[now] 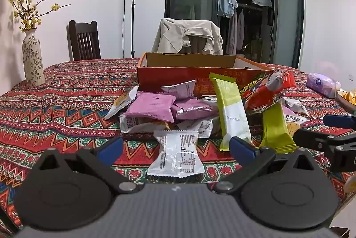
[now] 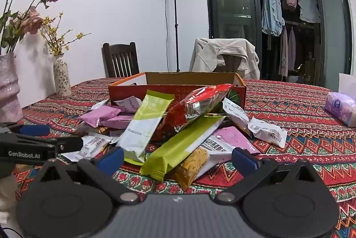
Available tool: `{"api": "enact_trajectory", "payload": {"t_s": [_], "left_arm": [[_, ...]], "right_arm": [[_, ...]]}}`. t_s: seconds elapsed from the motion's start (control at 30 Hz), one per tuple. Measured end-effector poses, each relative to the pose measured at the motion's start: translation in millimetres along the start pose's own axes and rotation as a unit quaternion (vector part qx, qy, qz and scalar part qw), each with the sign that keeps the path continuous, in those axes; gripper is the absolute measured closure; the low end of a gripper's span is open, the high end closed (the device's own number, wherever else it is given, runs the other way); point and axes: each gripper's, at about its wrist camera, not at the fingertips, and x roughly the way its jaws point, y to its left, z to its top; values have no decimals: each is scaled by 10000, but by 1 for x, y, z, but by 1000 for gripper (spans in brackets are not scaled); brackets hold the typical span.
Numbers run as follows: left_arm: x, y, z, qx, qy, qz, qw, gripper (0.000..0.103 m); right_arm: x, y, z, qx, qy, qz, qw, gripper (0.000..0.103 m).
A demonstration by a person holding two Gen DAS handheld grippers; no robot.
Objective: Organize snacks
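Patterned tablecloth (image 1: 55,104) bearing snack pile (image 1: 200,111) before an open cardboard box (image 1: 189,64); left gripper (image 1: 175,146) and right gripper (image 2: 178,158) spread, empty; 2 chairs, white walls behind

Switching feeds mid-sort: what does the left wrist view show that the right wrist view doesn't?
Left wrist only: a white packet lying alone between the open left tool fingers, and a dish of yellow snacks at the right edge.
Right wrist only: a large pink vase at left, and the open right tool.
Both: the snack pile, the cardboard box behind it, the red bag, the patterned tablecloth.
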Motion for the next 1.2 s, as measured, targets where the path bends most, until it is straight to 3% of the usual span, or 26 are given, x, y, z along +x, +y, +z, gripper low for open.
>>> {"api": "enact_trajectory", "payload": {"t_s": [1.2], "left_arm": [[6, 9, -7, -167, 59, 51, 9998, 0]], "right_arm": [[11, -4, -3, 53, 176, -82, 9998, 0]]}}
